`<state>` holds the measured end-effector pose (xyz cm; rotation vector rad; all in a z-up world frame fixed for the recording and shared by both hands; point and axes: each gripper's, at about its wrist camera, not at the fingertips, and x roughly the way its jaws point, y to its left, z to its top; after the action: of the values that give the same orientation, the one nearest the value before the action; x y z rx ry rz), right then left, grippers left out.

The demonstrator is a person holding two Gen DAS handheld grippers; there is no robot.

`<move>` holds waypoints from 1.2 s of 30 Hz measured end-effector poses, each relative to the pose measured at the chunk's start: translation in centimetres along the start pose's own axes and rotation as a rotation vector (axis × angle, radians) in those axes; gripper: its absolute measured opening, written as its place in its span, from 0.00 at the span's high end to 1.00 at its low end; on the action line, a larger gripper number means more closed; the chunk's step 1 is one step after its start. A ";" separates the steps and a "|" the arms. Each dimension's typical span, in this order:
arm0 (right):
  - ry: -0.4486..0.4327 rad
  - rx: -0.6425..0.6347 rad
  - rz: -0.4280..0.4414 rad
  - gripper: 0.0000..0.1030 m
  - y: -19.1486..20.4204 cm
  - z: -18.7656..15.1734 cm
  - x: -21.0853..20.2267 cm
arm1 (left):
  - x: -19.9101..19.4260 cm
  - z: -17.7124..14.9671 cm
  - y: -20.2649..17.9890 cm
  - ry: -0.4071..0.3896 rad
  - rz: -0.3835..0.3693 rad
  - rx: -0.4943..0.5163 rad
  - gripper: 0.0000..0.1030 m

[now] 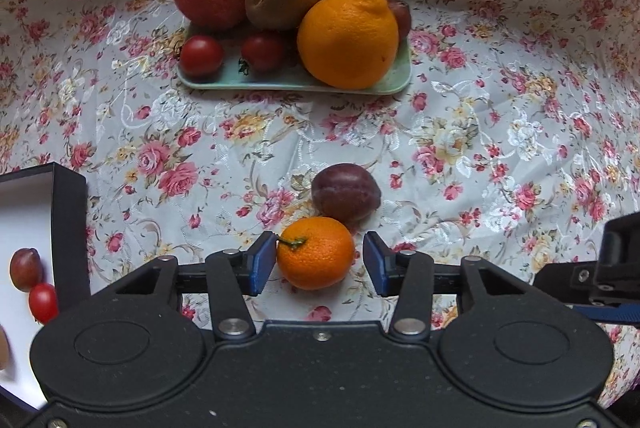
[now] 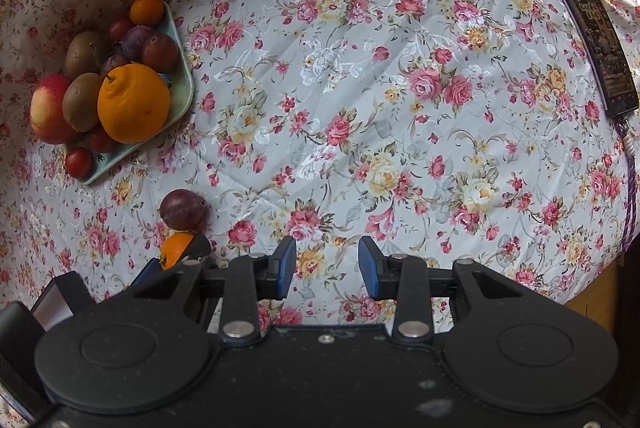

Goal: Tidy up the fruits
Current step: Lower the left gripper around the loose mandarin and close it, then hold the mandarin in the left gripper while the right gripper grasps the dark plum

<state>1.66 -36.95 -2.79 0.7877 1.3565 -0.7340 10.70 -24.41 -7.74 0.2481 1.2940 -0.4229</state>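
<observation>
Your left gripper (image 1: 320, 262) has its blue-padded jaws spread on either side of the small round orange mandarin with a green stem (image 1: 316, 252). The pad on the stem side sits just against the peel; the other pad stands clear, so nothing is clamped yet. The mandarin rests on the floral tablecloth (image 1: 480, 148), squarely between the jaws, with the dark purple plum (image 1: 345, 191) touching its far side. Being round, the mandarin has no long axis to line up with. Closing looks like the next step, and the plum may get nudged as you do.

Your right gripper (image 2: 327, 268) hangs released over bare cloth, farther from the mandarin. The pale green rectangular plate (image 1: 280, 78) of mixed fruit lies toward the far edge; the black-walled white box (image 1: 68, 228) is just left.
</observation>
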 end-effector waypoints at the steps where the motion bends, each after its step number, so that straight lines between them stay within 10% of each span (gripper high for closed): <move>1: 0.001 -0.001 0.000 0.64 0.1 0.0 0.1 | 0.1 0.0 0.1 0.003 -0.001 -0.004 0.48; 36: 0.044 -0.031 0.101 0.64 9.2 0.3 4.5 | -2.5 1.8 9.4 -0.008 0.053 -0.161 0.52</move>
<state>9.84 -32.14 -6.72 0.8461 1.3544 -0.6184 15.89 -16.28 -5.42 0.1442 1.3029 -0.2726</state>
